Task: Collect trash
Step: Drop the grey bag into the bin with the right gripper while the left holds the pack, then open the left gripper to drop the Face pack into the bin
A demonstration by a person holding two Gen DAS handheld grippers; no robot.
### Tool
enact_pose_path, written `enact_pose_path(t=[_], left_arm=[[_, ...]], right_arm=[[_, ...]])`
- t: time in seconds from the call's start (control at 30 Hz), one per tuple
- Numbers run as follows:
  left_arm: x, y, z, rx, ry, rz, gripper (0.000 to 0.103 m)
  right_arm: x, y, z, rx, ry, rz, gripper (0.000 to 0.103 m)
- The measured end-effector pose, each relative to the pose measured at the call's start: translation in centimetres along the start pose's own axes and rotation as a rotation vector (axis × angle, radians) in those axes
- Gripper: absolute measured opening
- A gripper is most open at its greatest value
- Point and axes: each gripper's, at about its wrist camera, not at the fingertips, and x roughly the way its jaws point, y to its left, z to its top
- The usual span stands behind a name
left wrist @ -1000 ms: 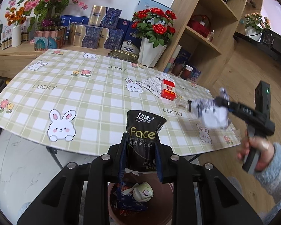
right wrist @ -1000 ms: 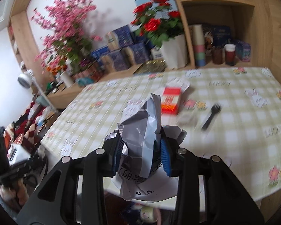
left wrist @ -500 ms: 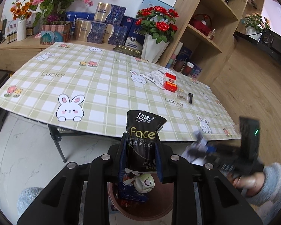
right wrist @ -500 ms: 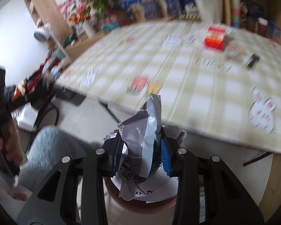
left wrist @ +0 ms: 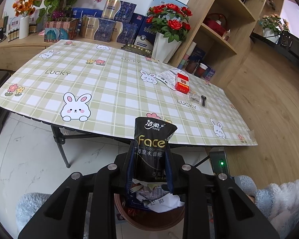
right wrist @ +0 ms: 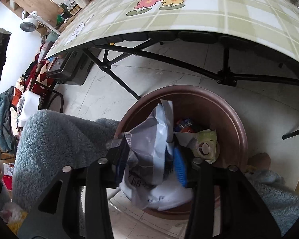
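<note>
Two grippers both have trash clamped between their fingers. At lower centre of the left wrist view, the left gripper (left wrist: 149,177) is closed on a black tissue pack (left wrist: 151,149) that stands upright above the fingers, its lower end hanging over the brown bin (left wrist: 149,219) at the bottom of the frame. In the right wrist view, the right gripper (right wrist: 149,163) pinches a crumpled grey-and-white plastic bag (right wrist: 151,147) at frame centre, with the bag's loose end drooping over the bin's (right wrist: 235,123) near rim. A paper cup (right wrist: 207,145) and wrappers lie inside the bin, right of the fingers. The checked table (right wrist: 209,12) edge curves across the top, its black legs behind the bin; pale floor shows between them. On the table, upper right of the left view, sit a red carton (left wrist: 182,82) and a black fork (left wrist: 203,100).
</note>
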Motion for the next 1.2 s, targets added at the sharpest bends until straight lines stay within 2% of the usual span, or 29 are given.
enact_pose_path(t=[0.07,0.13,0.2,0.4,0.57,0.67,0.8,0.87,0.97,1.0,1.07,1.2], left_arm=[[0.1,0.1,-0.1,-0.005,0.004,0.0,0.026],[0.3,0.1,-0.1,-0.006,0.008,-0.001,0.026],[0.5,0.1,-0.1,-0.003,0.013,-0.003,0.026],[1.2,-0.6,-0.2,0.013,0.032,-0.012,0.026],[2.1,-1.1,-0.4,0.026,0.056,-0.016,0.026],[2.6,-1.6,-0.6,0.039,0.072,-0.018,0.026],[3.3,-2.4,-0.8,0.061,0.092,-0.025,0.026],[3.6,-2.9,-0.9,0.072,0.101,-0.029,0.026],[4.2,-3.8,-1.3,0.102,0.121,-0.029,0.026],[4.3,-3.9,-1.4,0.108,0.125,-0.028,0.026],[4.7,-4.3,-1.6,0.116,0.141,-0.03,0.026],[5.5,-5.1,-1.9,0.139,0.171,-0.046,0.027]], right_arm=[[-0.2,-0.2,0.5,0.009,-0.002,0.008,0.054],[-0.9,-0.2,0.8,0.001,-0.022,0.006,0.062],[-1.7,-0.1,1.2,-0.008,-0.059,-0.002,0.076],[-5.4,0.5,1.6,-0.046,-0.165,-0.051,0.095],[-10.0,0.9,1.1,-0.085,-0.317,-0.122,0.097],[-13.3,0.5,0.8,-0.061,-0.422,-0.158,0.097],[-16.3,-1.2,0.5,-0.013,-0.512,-0.192,0.097],[-17.6,-2.5,0.4,0.022,-0.536,-0.218,0.097],[-19.0,-4.1,-0.1,0.039,-0.561,-0.304,0.097],[-19.7,-4.5,-0.2,0.04,-0.576,-0.36,0.097],[-20.7,-5.4,-0.6,0.055,-0.606,-0.402,0.097],[-21.9,-7.1,-1.2,0.104,-0.633,-0.388,0.097]])
